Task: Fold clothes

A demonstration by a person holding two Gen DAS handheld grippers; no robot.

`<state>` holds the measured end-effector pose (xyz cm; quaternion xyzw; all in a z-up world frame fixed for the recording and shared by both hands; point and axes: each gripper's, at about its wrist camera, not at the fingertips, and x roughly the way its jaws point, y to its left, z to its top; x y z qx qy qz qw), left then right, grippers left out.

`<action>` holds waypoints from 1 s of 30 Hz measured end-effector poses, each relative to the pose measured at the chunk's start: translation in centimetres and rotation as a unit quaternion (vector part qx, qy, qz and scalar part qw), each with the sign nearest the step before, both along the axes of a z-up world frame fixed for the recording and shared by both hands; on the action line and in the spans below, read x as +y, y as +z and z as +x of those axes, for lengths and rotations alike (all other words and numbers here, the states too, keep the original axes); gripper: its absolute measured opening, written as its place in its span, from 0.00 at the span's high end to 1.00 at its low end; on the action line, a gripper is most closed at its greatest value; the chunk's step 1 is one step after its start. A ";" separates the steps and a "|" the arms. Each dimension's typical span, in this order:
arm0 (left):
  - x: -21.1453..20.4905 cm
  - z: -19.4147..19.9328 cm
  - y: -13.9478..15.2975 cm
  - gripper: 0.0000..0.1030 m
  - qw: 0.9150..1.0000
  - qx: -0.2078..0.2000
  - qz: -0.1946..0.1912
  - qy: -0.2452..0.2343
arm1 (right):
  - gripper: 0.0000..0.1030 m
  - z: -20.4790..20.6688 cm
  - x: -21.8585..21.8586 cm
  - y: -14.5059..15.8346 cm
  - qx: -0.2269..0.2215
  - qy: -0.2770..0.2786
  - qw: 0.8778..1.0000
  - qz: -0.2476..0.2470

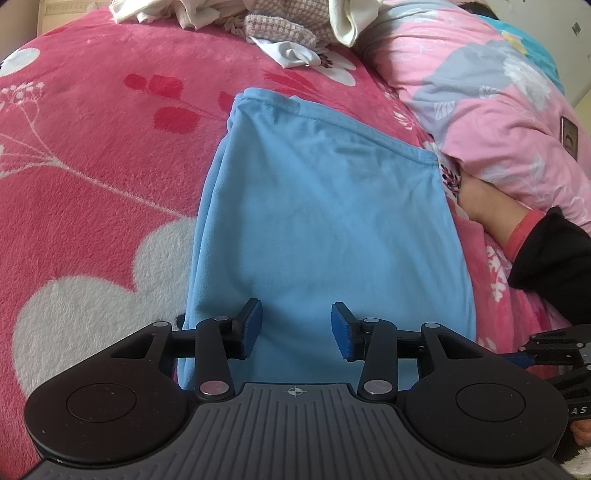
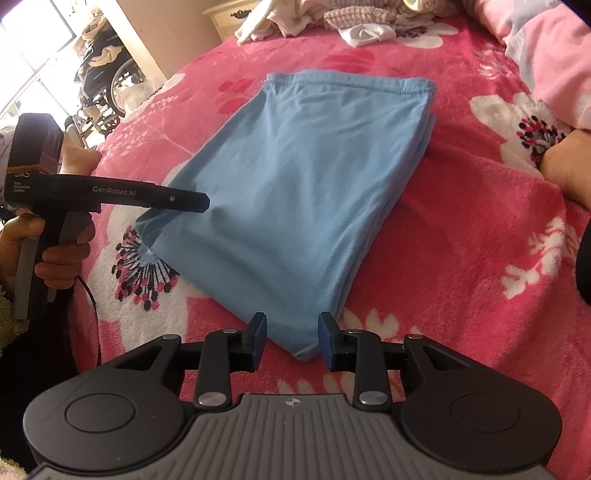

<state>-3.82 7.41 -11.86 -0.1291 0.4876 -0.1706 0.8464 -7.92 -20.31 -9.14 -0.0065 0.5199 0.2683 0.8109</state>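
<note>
A folded light-blue garment [image 2: 295, 192] lies flat on a pink floral blanket [image 2: 461, 258], its long axis running from the near edge of the bed toward the far end, tilted a little rightward in the right wrist view. Its stitched hem is the far short edge; a folded corner points near, between the fingers of the right gripper [image 2: 292, 341], whose jaws stand apart with nothing clamped. The stacked layers show along the garment's right side. The left gripper [image 1: 297, 330] hovers over the near part of the same cloth [image 1: 325, 221], its jaws spread wide and empty. In the right wrist view it reaches in from the left, held by a hand [image 2: 62, 247]. A heap of pale clothes [image 2: 314, 18] sits at the far end of the blanket, well apart from the blue piece. A pink quilt [image 1: 498, 110] lies bunched on the right.
</note>
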 end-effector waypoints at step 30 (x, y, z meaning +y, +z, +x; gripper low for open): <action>0.0 0.2 0.1 0.58 1.000 -0.008 0.003 -0.004 | 0.81 1.8 3.4 -0.3 -0.071 0.030 0.997 -0.028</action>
